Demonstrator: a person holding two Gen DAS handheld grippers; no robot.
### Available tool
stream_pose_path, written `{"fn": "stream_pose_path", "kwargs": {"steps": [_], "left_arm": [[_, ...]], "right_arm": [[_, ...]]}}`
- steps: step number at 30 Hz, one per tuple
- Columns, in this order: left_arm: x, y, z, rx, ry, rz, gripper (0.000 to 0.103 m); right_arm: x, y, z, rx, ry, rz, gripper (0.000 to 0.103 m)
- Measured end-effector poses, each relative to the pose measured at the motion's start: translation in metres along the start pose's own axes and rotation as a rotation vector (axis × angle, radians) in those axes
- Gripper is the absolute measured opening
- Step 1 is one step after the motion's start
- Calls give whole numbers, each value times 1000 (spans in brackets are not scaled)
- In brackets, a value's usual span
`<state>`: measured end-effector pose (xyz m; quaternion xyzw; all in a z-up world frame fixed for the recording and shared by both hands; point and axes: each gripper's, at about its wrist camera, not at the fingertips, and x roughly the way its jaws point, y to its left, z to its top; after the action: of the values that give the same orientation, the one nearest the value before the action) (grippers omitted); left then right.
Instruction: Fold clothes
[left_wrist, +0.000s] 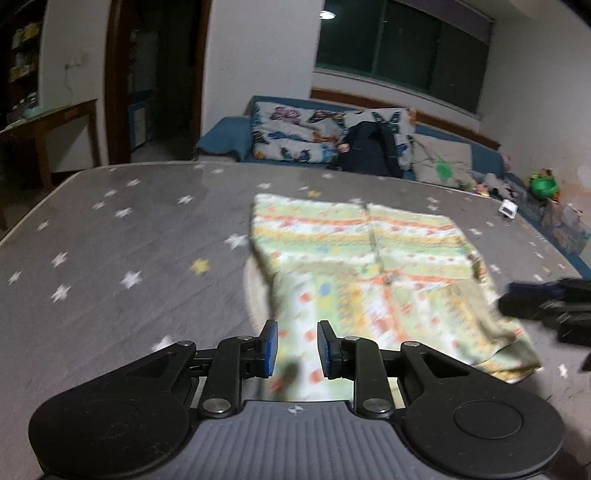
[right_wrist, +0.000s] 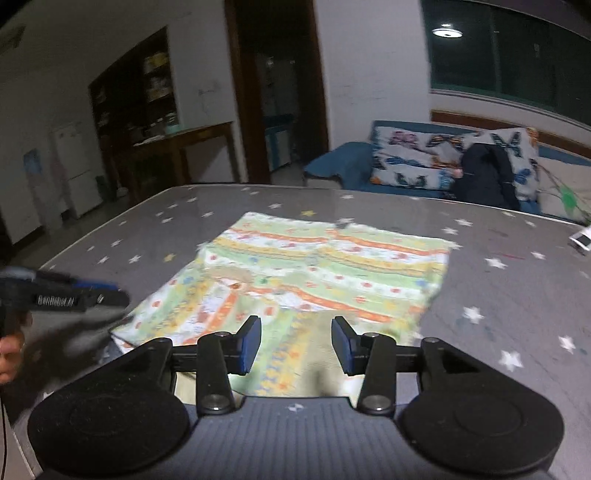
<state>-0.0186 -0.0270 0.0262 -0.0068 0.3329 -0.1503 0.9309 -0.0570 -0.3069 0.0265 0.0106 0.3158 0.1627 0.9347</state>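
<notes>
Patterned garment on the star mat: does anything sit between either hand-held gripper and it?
Nothing visible does. The left hand-held gripper and right hand-held gripper are both open, directly over the near edge of the patterned garment. The only other item on the star mat, a small white box, lies far off.

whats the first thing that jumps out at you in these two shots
The bright striped patterned garment, partly folded, lies in the middle of the grey star-print surface. Both the left gripper and the right gripper hover open over its near edge. Behind, a butterfly-print pillow sits on a blue sofa.
</notes>
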Motion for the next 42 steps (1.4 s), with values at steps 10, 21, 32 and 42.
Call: {"fn": "stream_pose_path", "kwargs": {"steps": [10, 21, 32, 42], "left_arm": [[38, -24, -11, 107, 99, -31, 28], [4, -12, -14, 202, 60, -17, 29], [-15, -25, -46, 485, 68, -68, 34], [-15, -39, -61, 645, 53, -86, 40]], "right_arm": [[19, 20, -7, -95, 61, 31, 43], [-15, 31, -28, -355, 116, 42, 59], [-36, 50, -52, -606, 155, 78, 63], [-18, 62, -40, -621, 109, 108, 63]]}}
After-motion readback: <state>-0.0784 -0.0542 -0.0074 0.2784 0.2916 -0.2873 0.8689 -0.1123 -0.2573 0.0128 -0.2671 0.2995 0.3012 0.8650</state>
